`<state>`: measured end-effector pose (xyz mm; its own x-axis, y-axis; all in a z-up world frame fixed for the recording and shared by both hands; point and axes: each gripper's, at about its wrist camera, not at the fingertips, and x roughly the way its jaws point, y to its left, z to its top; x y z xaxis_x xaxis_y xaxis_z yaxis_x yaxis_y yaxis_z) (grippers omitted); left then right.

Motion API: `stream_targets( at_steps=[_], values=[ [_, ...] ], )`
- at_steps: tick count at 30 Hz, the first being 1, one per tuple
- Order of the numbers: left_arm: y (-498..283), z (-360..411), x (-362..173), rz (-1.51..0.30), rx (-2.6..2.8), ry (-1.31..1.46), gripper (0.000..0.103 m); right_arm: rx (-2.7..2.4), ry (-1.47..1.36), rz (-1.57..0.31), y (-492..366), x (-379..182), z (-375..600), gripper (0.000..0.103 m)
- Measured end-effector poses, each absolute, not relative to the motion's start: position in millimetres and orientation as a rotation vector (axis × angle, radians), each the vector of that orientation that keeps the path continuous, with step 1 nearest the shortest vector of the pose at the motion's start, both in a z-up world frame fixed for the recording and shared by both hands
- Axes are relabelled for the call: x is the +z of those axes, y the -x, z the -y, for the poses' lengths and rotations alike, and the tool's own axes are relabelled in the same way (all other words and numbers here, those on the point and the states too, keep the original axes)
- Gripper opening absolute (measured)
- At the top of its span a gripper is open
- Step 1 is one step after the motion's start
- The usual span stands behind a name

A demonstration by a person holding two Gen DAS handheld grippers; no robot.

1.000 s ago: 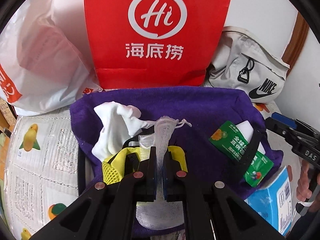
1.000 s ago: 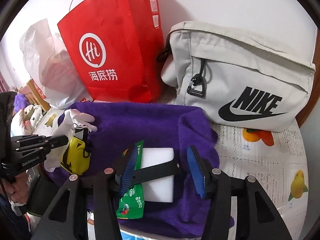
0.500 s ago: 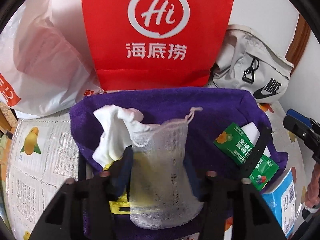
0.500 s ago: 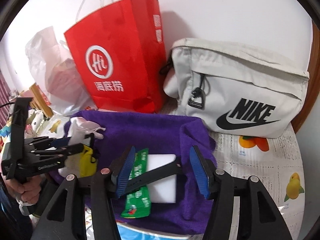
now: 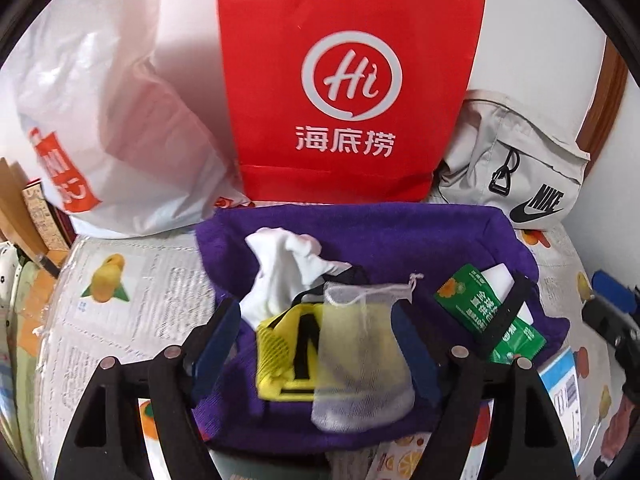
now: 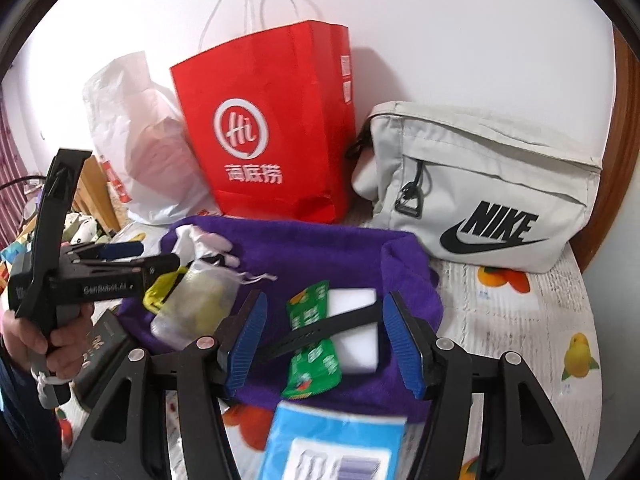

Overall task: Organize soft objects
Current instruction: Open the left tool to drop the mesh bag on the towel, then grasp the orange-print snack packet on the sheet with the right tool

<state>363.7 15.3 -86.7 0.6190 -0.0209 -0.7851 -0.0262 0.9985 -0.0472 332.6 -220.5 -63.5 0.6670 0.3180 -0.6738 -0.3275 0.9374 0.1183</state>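
1. White plastic bag [image 5: 116,128] far left, leaning against the wall; red paper bag [image 5: 344,92] upright just right of it, behind the purple towel [image 5: 360,232].
2. White cloth [image 5: 280,276] crumpled on the towel's left part, upper end toward the red bag, lower end lying over the yellow mesh item [image 5: 288,352].
3. Mesh drawstring pouch [image 5: 360,360] lies on the towel, overlapping the yellow item's right side. Long axis runs near to far; drawstring mouth points toward the red bag, closed bottom toward the camera.
4. Left gripper [image 5: 316,344]: jaws wide apart, released, nothing gripped. Pouch and yellow item sit between the blue pads [image 5: 218,340]; contact with either pad can't be told.
5. Green packet [image 6: 314,340] on the towel's right part, long axis near to far, lying partly on a white block [image 6: 356,328]; black strap [image 6: 332,324] crosses both diagonally.
6. Right gripper [image 6: 324,344]: jaws spread wide, empty, hovering with packet and block between the pads. Not touching them as far as visible.
7. Blue-and-white box [image 6: 332,444] at the towel's near edge, blurred.
8. Grey Nike bag [image 6: 488,188] far right, against the wall, just beside the red bag.
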Motion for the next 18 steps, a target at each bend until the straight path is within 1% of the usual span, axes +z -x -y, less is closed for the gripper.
stream_targets(
  at_steps=[6,10,12,13,15,17,18],
  values=[
    [-331,-35,-79,-0.896,0.030,0.071,0.076,0.430,0.031,-0.799,-287,-74,193,0.060],
    [-308,-56,-82,-0.907,0.044,0.108,0.076,0.490,0.037,-0.844,-263,-92,163,0.061],
    [-298,-66,-84,-0.913,0.053,0.122,0.076,0.515,0.019,-0.880,-256,-105,148,0.066],
    [-293,-72,-84,-0.912,0.056,0.127,0.076,0.516,0.008,-0.895,-255,-109,142,0.070],
    [-282,-84,-84,-0.904,0.063,0.136,0.076,0.513,-0.003,-0.916,-254,-120,127,0.073],
    [-272,-97,-86,-0.899,0.074,0.146,0.076,0.495,0.000,-0.931,-256,-131,116,0.077],
    [-270,-100,-87,-0.899,0.076,0.147,0.076,0.470,0.018,-0.945,-259,-138,108,0.077]
  ],
)
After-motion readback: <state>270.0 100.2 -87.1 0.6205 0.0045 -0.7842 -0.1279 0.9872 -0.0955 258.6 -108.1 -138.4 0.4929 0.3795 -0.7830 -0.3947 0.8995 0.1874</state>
